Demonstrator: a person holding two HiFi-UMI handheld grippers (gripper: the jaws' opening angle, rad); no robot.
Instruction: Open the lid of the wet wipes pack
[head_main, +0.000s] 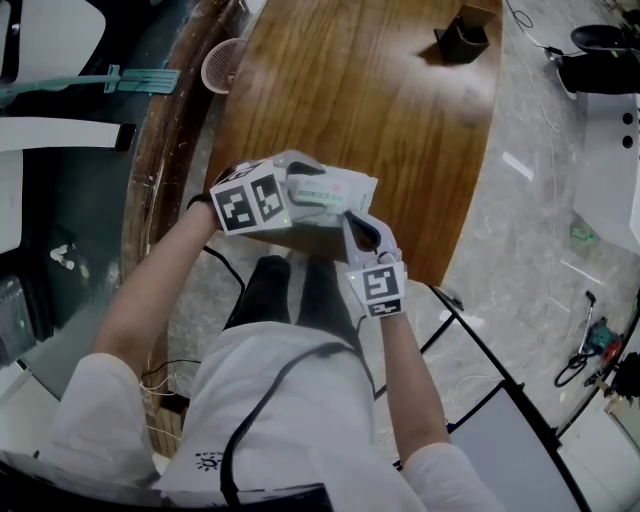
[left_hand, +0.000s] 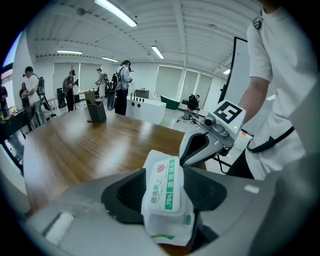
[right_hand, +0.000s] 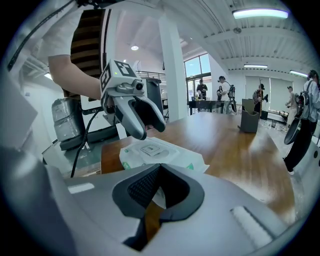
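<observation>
Off the table's left edge sits one round pink basket (head_main: 222, 65) with perforated walls. The table (head_main: 400, 130) is glossy brown wood with a rounded near end. At that near end one pack (head_main: 345, 192) lies on the wood: a soft white film pouch with green corners and a stiff rectangular lid (left_hand: 162, 182) bearing a green stripe (the print is too small to trust).

Two grippers meet at it, both of smooth grey plastic with dark ribbed pads (left_hand: 127, 192). Each carries one cube (head_main: 250, 200) of black-and-white square markers. The left gripper (right_hand: 148, 130) comes down over the pack's left end. Its jaws stand wide, and the pads press against the two sides of the pack, which fills the gap between them. The right gripper (left_hand: 185, 161) is at the pack's near right corner. Its jaws are drawn together at the tips on the film edge, with a sliver of white showing behind them.

Far to the right on the table stands one dark square bin (head_main: 465, 38), well apart from the pack. What basket and bin hold cannot be made out.
</observation>
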